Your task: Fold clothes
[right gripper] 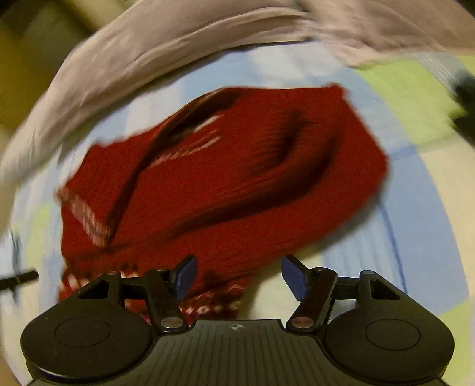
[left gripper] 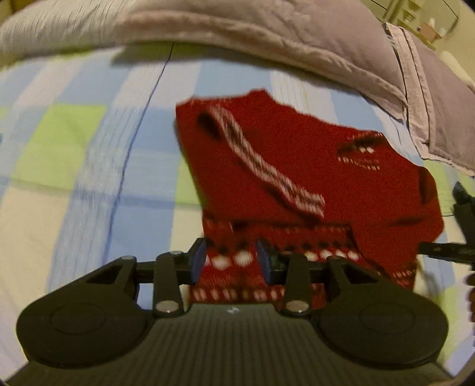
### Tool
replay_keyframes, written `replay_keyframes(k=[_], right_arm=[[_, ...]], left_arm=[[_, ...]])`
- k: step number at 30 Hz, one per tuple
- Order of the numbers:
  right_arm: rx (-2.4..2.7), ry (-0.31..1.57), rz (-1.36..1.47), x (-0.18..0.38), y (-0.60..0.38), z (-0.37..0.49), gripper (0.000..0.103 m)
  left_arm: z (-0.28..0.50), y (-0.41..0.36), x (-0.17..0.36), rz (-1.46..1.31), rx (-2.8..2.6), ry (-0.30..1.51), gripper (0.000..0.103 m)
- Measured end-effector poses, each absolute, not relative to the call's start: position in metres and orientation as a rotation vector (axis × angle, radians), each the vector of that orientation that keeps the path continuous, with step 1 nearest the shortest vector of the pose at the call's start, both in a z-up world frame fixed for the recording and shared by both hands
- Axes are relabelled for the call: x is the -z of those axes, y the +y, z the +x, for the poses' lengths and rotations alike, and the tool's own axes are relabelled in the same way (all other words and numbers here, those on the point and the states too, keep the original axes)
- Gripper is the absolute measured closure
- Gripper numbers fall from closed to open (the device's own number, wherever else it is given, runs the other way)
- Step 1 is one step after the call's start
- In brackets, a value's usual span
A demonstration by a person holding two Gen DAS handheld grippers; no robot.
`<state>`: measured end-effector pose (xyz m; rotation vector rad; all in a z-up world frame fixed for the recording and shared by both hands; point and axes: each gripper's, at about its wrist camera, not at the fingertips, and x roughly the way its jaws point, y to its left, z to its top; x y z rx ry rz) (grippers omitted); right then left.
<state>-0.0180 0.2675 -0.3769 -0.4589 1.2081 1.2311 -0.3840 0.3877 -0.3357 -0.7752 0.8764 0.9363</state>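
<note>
A red knit sweater (left gripper: pixel 282 154) with white and dark patterned bands lies folded over on the checked bedsheet (left gripper: pixel 74 142). My left gripper (left gripper: pixel 231 261) is open above its patterned near hem, with a wide gap between the blue pads and no cloth in it. In the right wrist view the sweater (right gripper: pixel 237 178) is blurred and bunched in thick folds. My right gripper (right gripper: pixel 239 277) is open over its near right corner, holding nothing. The other gripper shows at the right edge of the left wrist view (left gripper: pixel 457 231).
A grey-lilac duvet (left gripper: pixel 267 38) lies heaped along the far side of the bed, also in the right wrist view (right gripper: pixel 166 44). The blue, green and cream sheet (right gripper: pixel 415 193) spreads around the sweater. Furniture shows at the far top right (left gripper: pixel 427 20).
</note>
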Motion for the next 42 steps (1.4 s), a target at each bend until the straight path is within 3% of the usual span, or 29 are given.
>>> replay_keyframes(k=[3, 4, 5, 7, 14, 16, 17, 20, 22, 23, 24, 26, 31, 34, 35, 36, 39, 42], right_arm=[[-1.216, 1.236, -0.471, 0.400, 0.277, -0.028, 0.038], [-1.185, 1.287, -0.396, 0.410, 0.276, -0.022, 0.052], [-1.150, 1.339, -0.299, 0.416, 0.273, -0.014, 0.087], [-1.100, 1.399, -0.110, 0.415, 0.264, 0.001, 0.088], [-1.070, 1.329, 0.340, 0.365, 0.187, 0.068, 0.093], [-0.912, 1.253, 0.375, 0.354, 0.159, 0.095, 0.093], [-0.804, 1.178, 0.372, 0.348, 0.141, 0.107, 0.099], [-0.432, 1.029, 0.563, 0.340, 0.071, 0.150, 0.098], [-0.335, 1.055, 0.591, 0.339, 0.045, 0.172, 0.098], [-0.364, 1.087, 0.540, 0.339, 0.045, 0.176, 0.093], [-0.434, 1.129, 0.452, 0.338, 0.053, 0.175, 0.069], [-0.562, 1.219, 0.301, 0.344, 0.079, 0.157, 0.035], [-0.877, 1.441, 0.197, 0.389, 0.148, 0.076, 0.036], [-0.913, 1.530, 0.225, 0.421, 0.172, 0.047, 0.062], [-0.903, 1.554, 0.238, 0.431, 0.177, 0.041, 0.085], [-0.893, 1.577, 0.251, 0.440, 0.182, 0.035, 0.097], [-0.912, 1.521, 0.225, 0.429, 0.188, 0.040, 0.098], [-0.954, 1.382, 0.224, 0.388, 0.181, 0.068, 0.098]], left_arm=[[-0.389, 0.382, 0.342, -0.806, -0.941, 0.873, 0.071], [-0.390, 0.381, 0.343, -0.812, -0.944, 0.875, 0.071], [-0.392, 0.382, 0.343, -0.818, -0.944, 0.875, 0.072], [-0.394, 0.378, 0.338, -0.813, -0.935, 0.872, 0.076], [-0.371, 0.377, 0.321, -0.674, -0.860, 0.889, 0.077], [-0.358, 0.377, 0.321, -0.634, -0.827, 0.900, 0.077], [-0.349, 0.375, 0.323, -0.602, -0.808, 0.908, 0.076], [-0.318, 0.372, 0.328, -0.484, -0.730, 0.943, 0.074], [-0.292, 0.367, 0.334, -0.378, -0.655, 0.966, 0.070], [-0.279, 0.364, 0.338, -0.321, -0.618, 0.975, 0.069], [-0.266, 0.362, 0.341, -0.264, -0.581, 0.983, 0.068], [-0.241, 0.358, 0.353, -0.178, -0.518, 1.004, 0.067], [-0.201, 0.353, 0.384, -0.032, -0.420, 1.046, 0.067], [-0.188, 0.350, 0.407, 0.065, -0.400, 1.089, 0.068], [-0.186, 0.349, 0.415, 0.092, -0.387, 1.109, 0.068], [-0.185, 0.348, 0.422, 0.118, -0.372, 1.130, 0.076], [-0.189, 0.346, 0.427, 0.173, -0.346, 1.118, 0.099], [-0.217, 0.372, 0.386, 0.022, -0.438, 0.978, 0.099]])
